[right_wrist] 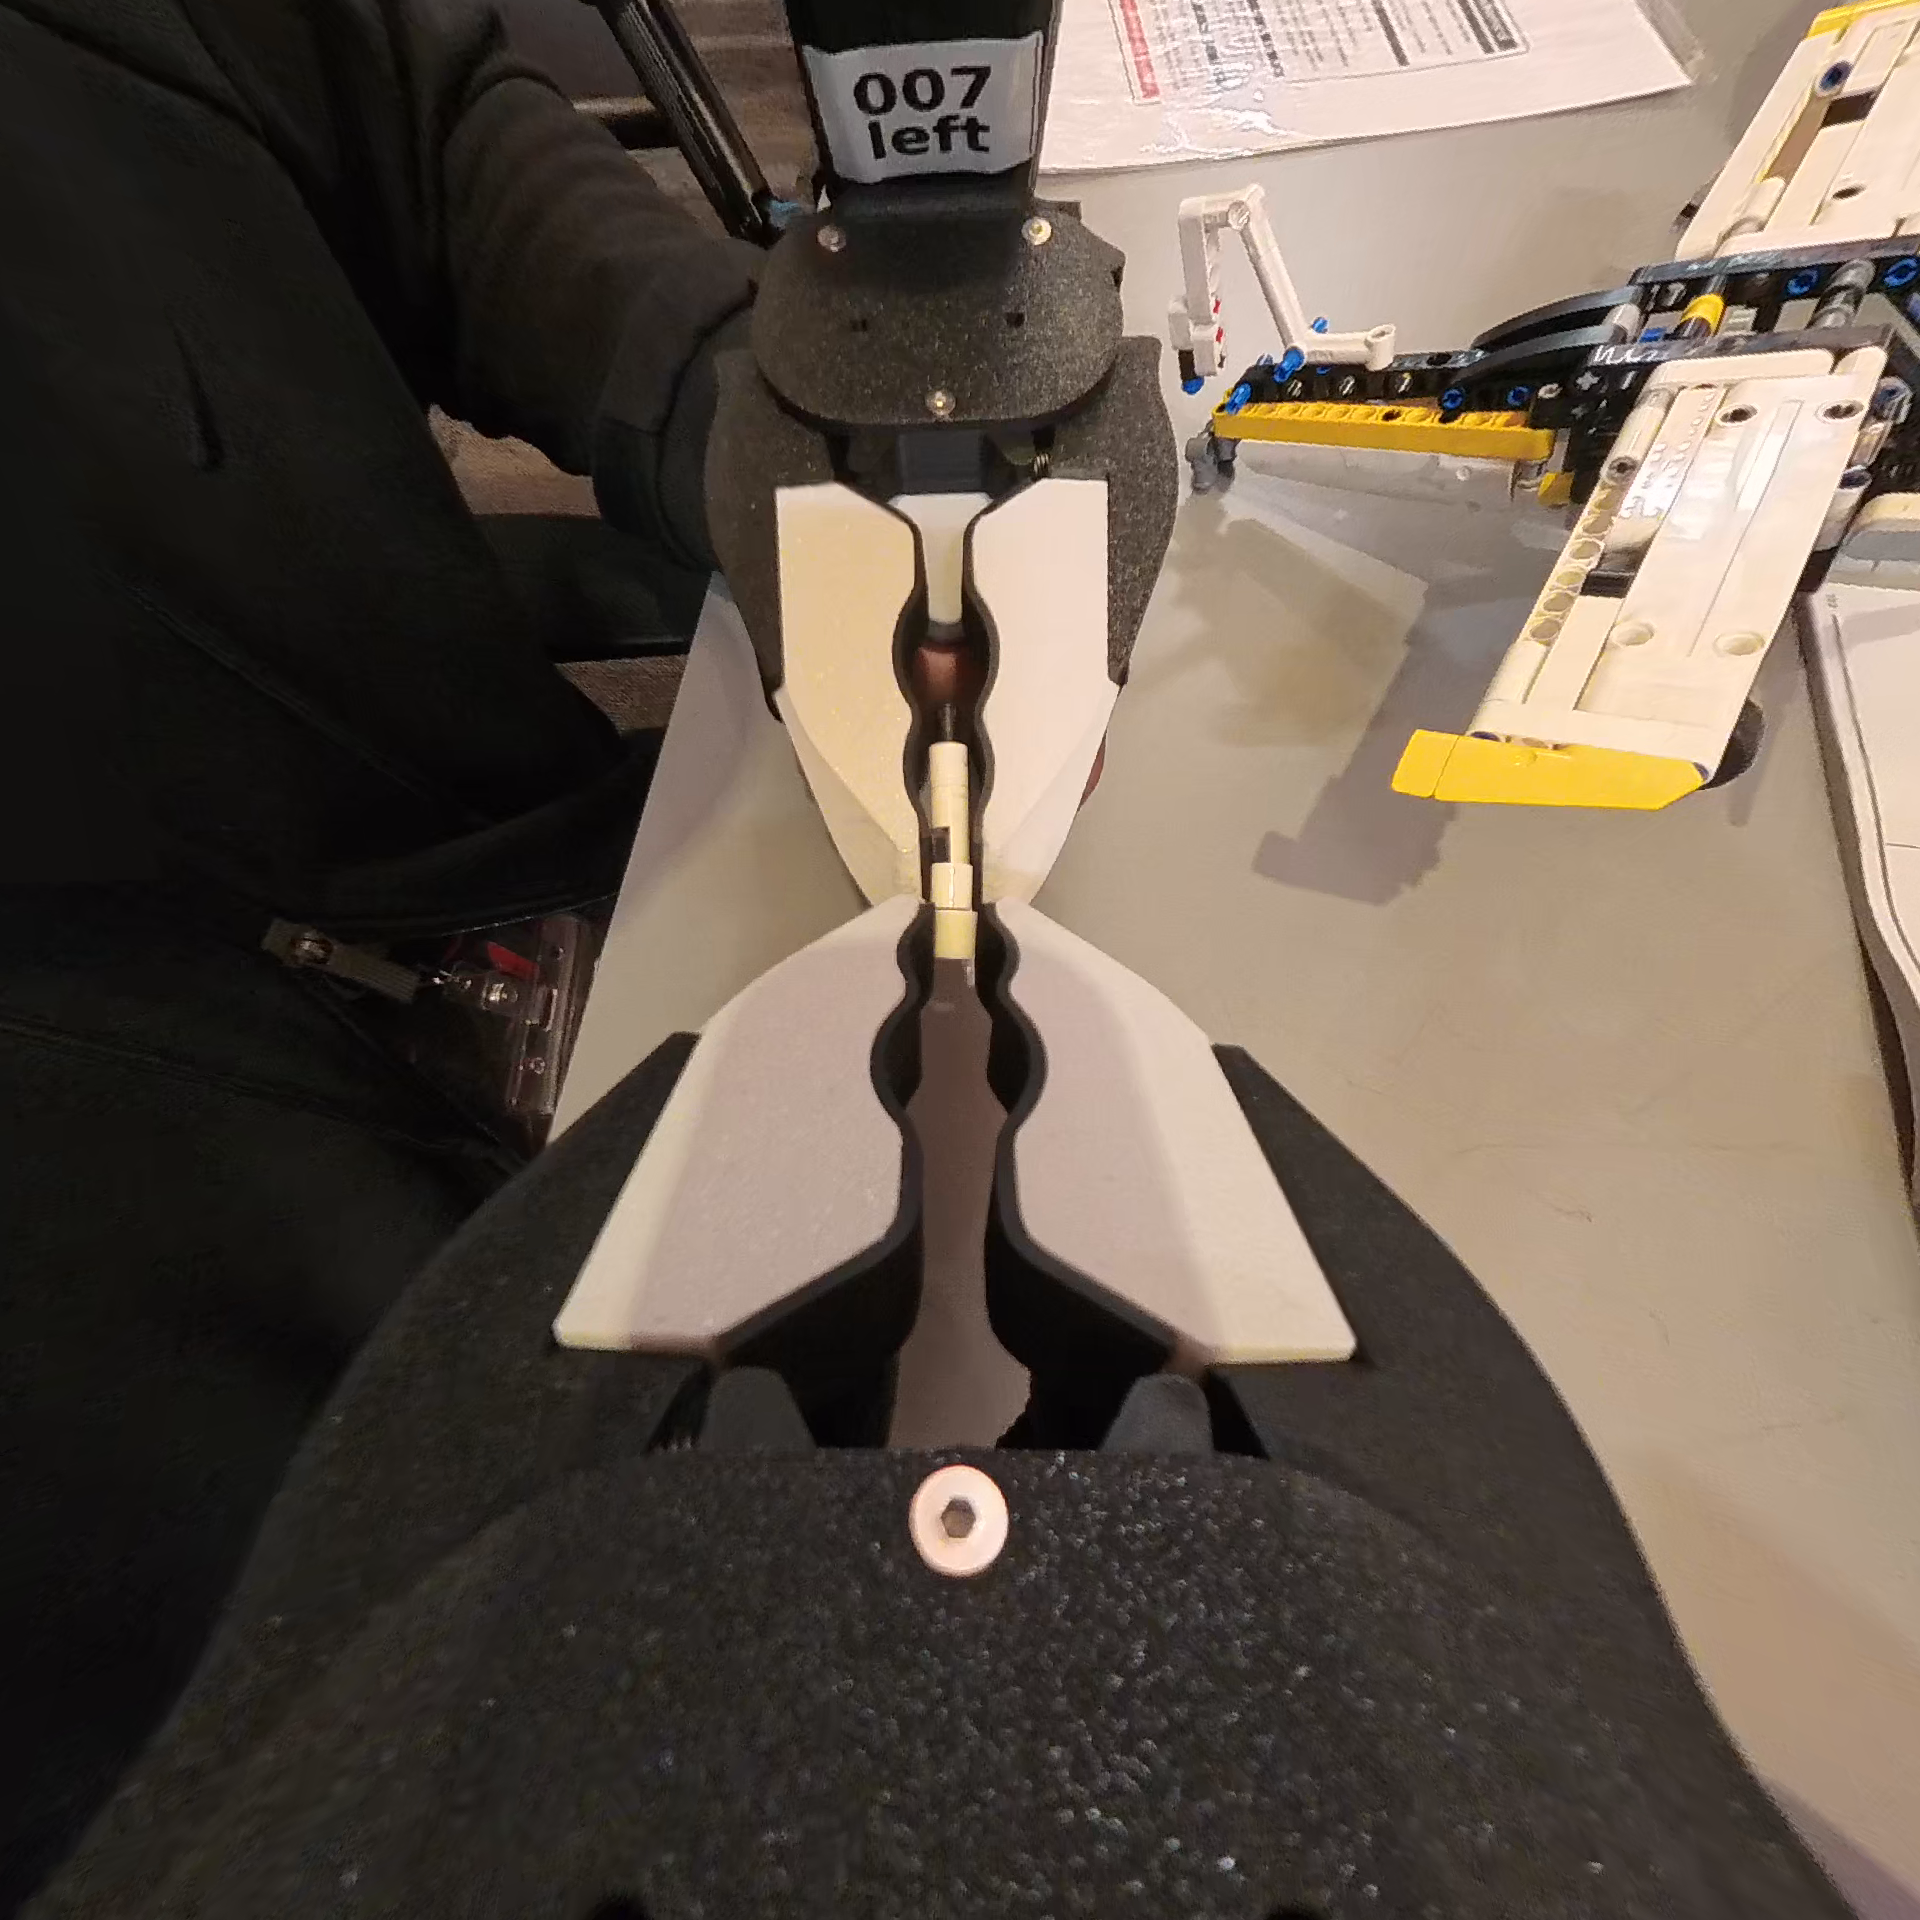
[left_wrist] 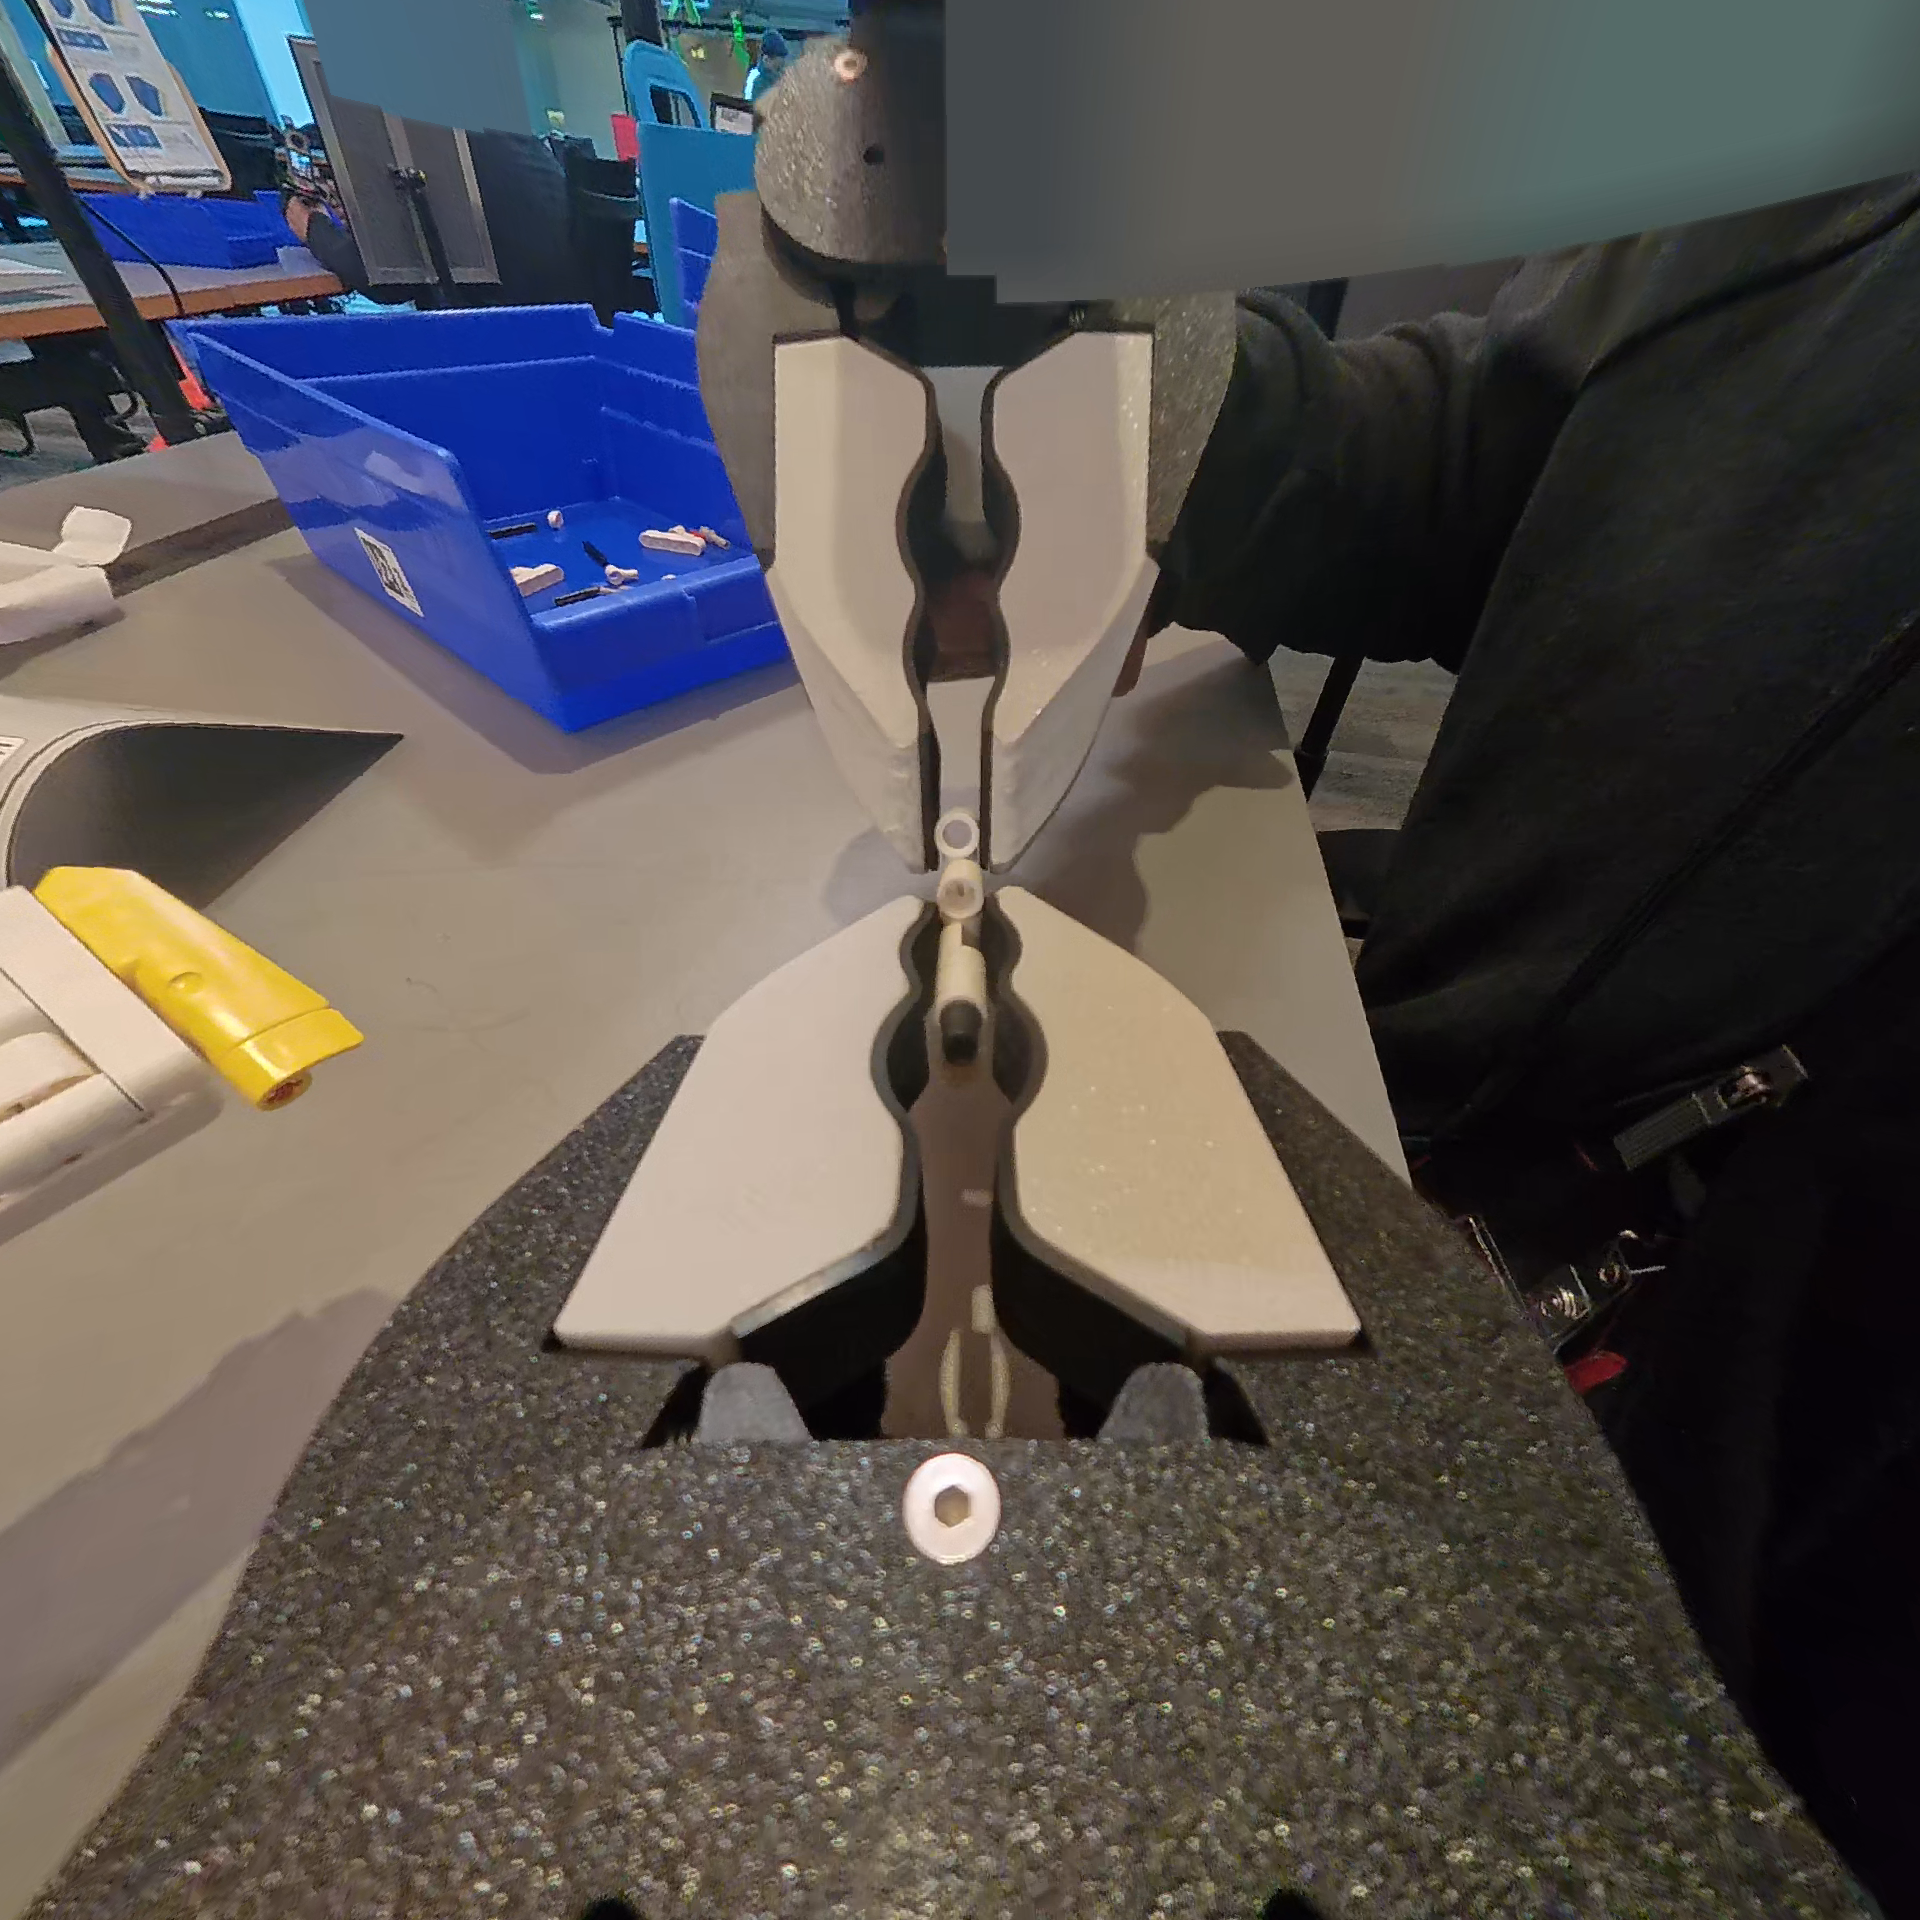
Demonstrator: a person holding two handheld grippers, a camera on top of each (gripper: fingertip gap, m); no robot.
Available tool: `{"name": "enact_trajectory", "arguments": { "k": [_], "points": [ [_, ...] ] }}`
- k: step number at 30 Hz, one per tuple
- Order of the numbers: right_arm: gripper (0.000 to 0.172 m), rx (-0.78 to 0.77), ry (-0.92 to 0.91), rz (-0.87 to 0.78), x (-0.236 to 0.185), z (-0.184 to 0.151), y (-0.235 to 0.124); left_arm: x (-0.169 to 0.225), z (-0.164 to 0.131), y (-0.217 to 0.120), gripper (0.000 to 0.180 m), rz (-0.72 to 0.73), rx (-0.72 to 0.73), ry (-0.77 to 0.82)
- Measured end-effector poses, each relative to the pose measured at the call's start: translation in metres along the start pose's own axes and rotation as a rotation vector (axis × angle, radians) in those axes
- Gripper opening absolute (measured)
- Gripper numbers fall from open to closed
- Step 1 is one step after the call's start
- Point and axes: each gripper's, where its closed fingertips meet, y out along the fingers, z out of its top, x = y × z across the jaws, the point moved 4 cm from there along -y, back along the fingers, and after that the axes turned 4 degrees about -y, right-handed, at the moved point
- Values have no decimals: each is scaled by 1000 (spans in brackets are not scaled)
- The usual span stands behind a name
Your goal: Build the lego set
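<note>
My two grippers face each other tip to tip above the grey table's edge (left_wrist: 1299,748). My left gripper (left_wrist: 961,920) is shut on a black axle (left_wrist: 958,1031) that carries a white sleeve (left_wrist: 961,966) and a white bush (left_wrist: 958,891) at its front end. The right wrist view shows the same left gripper (right_wrist: 951,883) with sleeve (right_wrist: 951,784) and axle between its fingers. My right gripper (right_wrist: 954,920) is shut on a small cream bush (right_wrist: 954,937), seen end-on as a white ring (left_wrist: 957,831) in the left wrist view. The two parts meet at the fingertips.
A blue bin (left_wrist: 343,436) with several small parts stands on the table beyond. A white-and-yellow brick model (right_wrist: 1662,582) lies to the side; its yellow tip (left_wrist: 197,977) shows in the left view. A person in black clothing (left_wrist: 1662,727) sits at the table's edge. The tips of both grippers are at nearly the same place.
</note>
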Motion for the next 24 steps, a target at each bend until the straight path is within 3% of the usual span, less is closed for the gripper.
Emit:
{"name": "enact_trajectory", "arguments": {
  "k": [11,24],
  "points": [
    [7,102,-21,88,1,-1,2,0,2,-3,7,-98,10,-84],
    [8,184,110,51,2,-5,5,-2,1,-3,6,-41,7,-56]
  ]
}}
